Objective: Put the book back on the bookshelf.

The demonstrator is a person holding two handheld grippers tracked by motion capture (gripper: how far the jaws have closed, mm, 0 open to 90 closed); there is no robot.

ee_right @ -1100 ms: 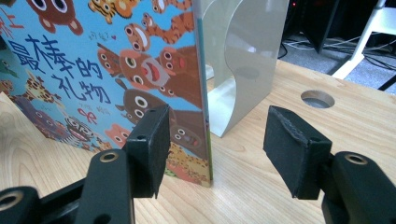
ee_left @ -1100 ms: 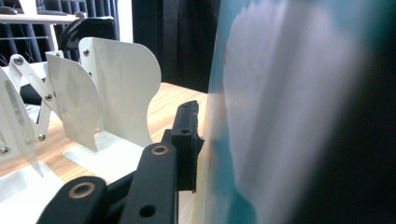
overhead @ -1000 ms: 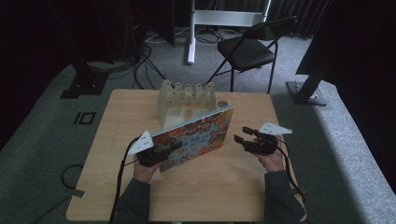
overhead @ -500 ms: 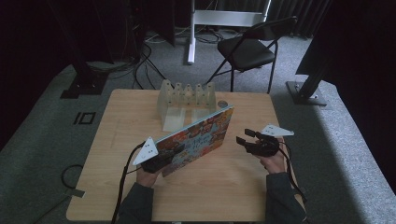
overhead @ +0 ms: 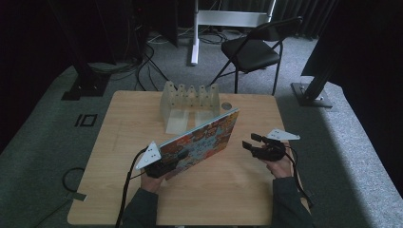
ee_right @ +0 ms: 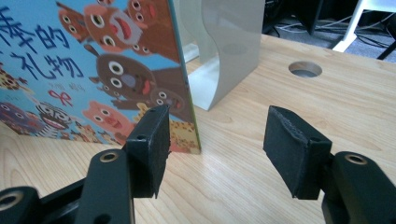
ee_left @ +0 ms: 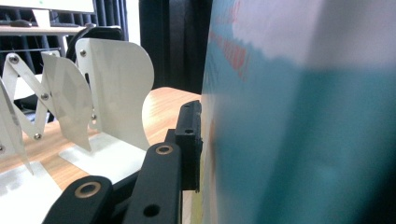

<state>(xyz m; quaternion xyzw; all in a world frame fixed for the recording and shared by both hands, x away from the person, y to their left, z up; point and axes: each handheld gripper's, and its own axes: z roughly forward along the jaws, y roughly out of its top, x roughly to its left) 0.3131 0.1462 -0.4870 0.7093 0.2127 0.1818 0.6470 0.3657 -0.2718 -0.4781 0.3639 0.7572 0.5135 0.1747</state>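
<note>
Book (overhead: 199, 142) lowered slightly toward worktop (overhead: 228, 185) (cover up); left gripper (overhead: 164, 166) fingers pinch it, right gripper (overhead: 251, 142) fingers spread.

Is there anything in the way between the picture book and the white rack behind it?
Nothing visible is in the way. The picture book, held by the left gripper, stands on the table just in front of the white rack, with bare wood between them. The open right gripper waits off to the side.
</note>
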